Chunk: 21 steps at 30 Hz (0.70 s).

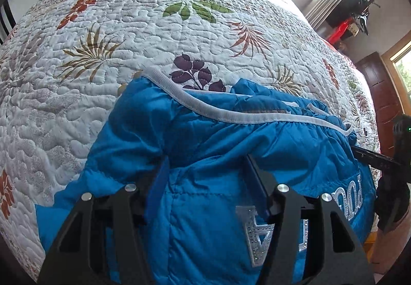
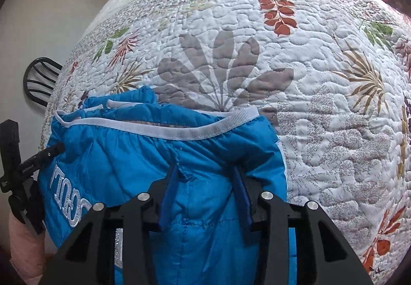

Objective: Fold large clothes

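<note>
We find a blue padded jacket (image 1: pixel 210 146) of smooth, slightly glossy shell fabric, stitched in quilted panels, lying bunched on a white quilted bedspread (image 1: pixel 108 35). The bedspread surface is puckered in pebble-like stitching and printed with leaf motifs in rust, green, olive, grey and purple. A white ribbed elastic band (image 1: pixel 205 105) runs along the jacket's far edge in a wavy line. Silver embroidered lettering (image 1: pixel 357 197) sits on the fabric between the two tools.

The jacket occupies the near side of the bed; beyond its ribbed edge the bedspread lies bare towards the far side. To the right of the jacket in the right wrist view, the quilt is likewise uncovered.

The left gripper (image 1: pixel 205 177) has its jaws roughly half apart, with a raised fold of jacket fabric filling the space between its blue-padded fingers (image 1: pixel 156 190). We cannot tell whether the pads press on it.

The right gripper (image 2: pixel 205 190) stands somewhat narrower, its fingers (image 2: pixel 168 195) straddling a pinched ridge of the same fabric. Both pads lie against the cloth, though we cannot confirm a firm clamp.

Each gripper shows at the edge of the other's view, beside the jacket.
</note>
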Available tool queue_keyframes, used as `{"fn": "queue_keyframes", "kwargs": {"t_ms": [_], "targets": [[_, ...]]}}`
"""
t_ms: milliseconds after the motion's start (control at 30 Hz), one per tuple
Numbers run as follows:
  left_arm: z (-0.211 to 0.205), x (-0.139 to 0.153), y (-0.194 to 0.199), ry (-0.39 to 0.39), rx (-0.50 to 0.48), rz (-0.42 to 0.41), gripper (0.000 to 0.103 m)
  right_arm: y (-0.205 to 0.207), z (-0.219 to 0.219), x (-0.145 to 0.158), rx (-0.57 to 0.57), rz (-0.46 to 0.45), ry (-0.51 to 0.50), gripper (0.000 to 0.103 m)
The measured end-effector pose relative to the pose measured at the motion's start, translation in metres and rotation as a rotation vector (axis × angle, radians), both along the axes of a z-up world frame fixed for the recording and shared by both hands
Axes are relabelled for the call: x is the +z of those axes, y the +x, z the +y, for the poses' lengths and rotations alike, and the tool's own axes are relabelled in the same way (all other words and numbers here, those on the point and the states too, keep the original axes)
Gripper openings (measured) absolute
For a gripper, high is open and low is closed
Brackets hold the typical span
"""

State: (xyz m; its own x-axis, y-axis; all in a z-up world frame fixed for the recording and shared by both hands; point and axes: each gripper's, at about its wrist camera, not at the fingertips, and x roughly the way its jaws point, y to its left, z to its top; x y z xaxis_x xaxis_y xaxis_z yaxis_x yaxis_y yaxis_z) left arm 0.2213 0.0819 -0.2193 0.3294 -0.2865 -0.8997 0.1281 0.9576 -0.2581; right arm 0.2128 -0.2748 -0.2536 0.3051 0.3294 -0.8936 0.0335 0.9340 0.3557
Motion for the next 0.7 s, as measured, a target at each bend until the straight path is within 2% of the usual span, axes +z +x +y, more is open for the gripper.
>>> {"fn": "queue_keyframes", "kwargs": {"t_ms": [100,200,333,533,633,700], "targets": [[-0.004,-0.003,0.001,0.027,-0.008,-0.015,0.059,-0.001,-0.005,-0.001,-0.004,-0.001,0.031,0.042],[-0.003,0.0,0.002,0.019,0.005,-0.007,0.058,-0.005,-0.01,0.005,0.001,-0.002,0.058,0.042],[0.01,0.021,-0.007,-0.006,0.063,0.0,0.058,-0.035,-0.015,0.041,0.037,-0.061,0.031,0.042],[0.04,0.072,-0.074,0.009,0.183,-0.089,0.063,-0.11,-0.015,0.086,0.159,-0.092,-0.07,0.042],[0.053,0.081,-0.121,0.034,0.263,-0.096,0.066,-0.144,-0.011,0.092,0.208,-0.089,-0.082,0.042],[0.061,0.079,-0.148,0.042,0.327,-0.078,0.066,-0.161,-0.007,0.089,0.228,-0.068,-0.077,0.034]]}}
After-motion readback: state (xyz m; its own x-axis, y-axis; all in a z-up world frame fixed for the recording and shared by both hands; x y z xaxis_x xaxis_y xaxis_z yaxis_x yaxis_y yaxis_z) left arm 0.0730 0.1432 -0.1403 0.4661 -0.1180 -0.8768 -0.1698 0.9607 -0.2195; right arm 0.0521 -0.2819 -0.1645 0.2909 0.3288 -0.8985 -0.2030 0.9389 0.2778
